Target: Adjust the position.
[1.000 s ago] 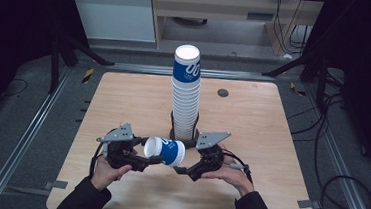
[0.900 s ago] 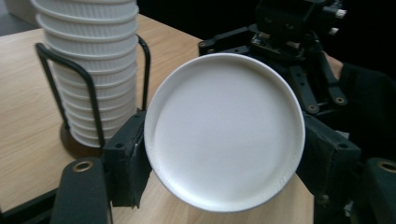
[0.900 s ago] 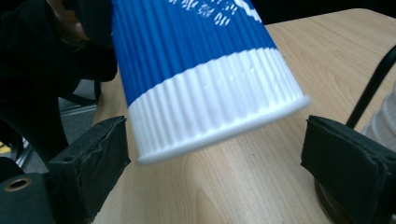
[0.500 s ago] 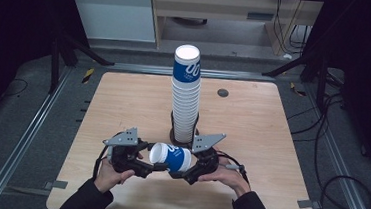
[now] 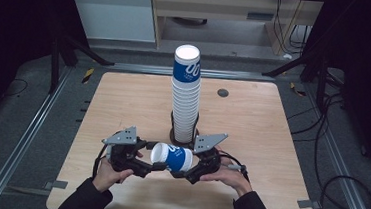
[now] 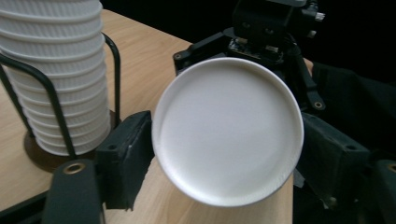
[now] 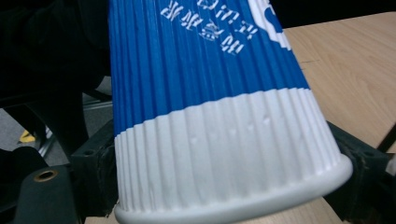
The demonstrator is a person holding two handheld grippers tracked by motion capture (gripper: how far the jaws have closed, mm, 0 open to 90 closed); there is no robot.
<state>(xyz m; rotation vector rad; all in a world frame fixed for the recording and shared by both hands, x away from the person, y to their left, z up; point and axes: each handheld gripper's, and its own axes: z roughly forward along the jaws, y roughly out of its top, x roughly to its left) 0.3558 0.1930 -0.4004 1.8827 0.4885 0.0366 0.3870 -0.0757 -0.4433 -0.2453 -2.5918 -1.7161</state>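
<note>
While it lies on its side just above the near part of the table (image 5: 123,99), the blue and white paper cup (image 5: 172,157) hangs between the two grippers, its wide end turned toward the left one and its narrow end toward the right one. In the right gripper view the cup's ribbed white band sits between that gripper's black jaws, which have just been closing and now press on it from both sides. The right gripper (image 5: 194,169) so grips the cup at its narrow end. The left gripper (image 5: 154,166) has just been opening its jaws; in the left gripper view they flank the cup's round white end (image 6: 227,130), and I cannot tell whether they touch it. Just behind the cup, a tall stack of cups (image 5: 186,99) stands upright in a black wire holder (image 6: 35,84) at the table's middle.
</note>
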